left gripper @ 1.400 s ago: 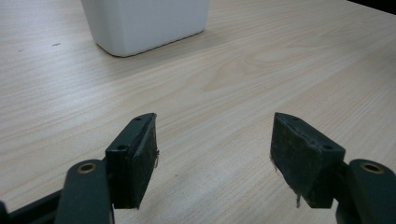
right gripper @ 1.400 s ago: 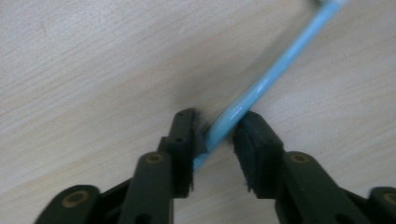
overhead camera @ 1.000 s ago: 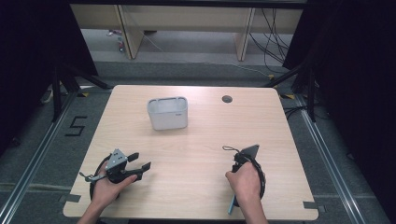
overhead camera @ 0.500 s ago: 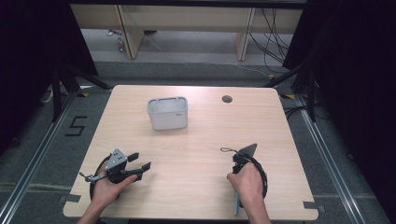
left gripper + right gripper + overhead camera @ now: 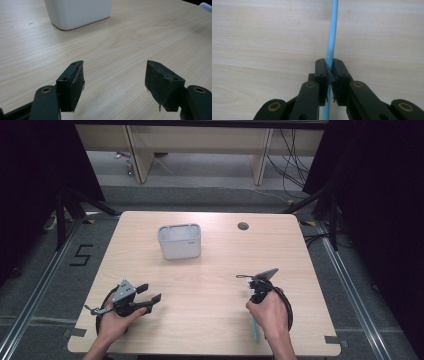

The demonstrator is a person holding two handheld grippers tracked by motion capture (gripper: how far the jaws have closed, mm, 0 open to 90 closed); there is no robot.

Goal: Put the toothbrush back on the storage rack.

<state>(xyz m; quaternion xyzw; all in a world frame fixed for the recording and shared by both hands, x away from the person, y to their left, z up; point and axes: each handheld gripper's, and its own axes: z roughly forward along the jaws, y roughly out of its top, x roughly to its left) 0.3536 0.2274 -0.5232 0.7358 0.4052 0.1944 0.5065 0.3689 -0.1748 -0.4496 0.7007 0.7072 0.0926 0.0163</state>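
Thin light-blue plastic straw-like stick: straight, pinched between right hand-held gripper pads, running over light wooden bench.

Black "5" marked on grey floor, left of table

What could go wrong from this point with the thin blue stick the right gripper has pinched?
The right gripper clamps the blue stick at one narrow spot, so it may pivot or slip when lifted. The stick looks long and slender, so it could catch on the table. If it is bound for the white container, a tilted stick might miss the opening or nudge it.
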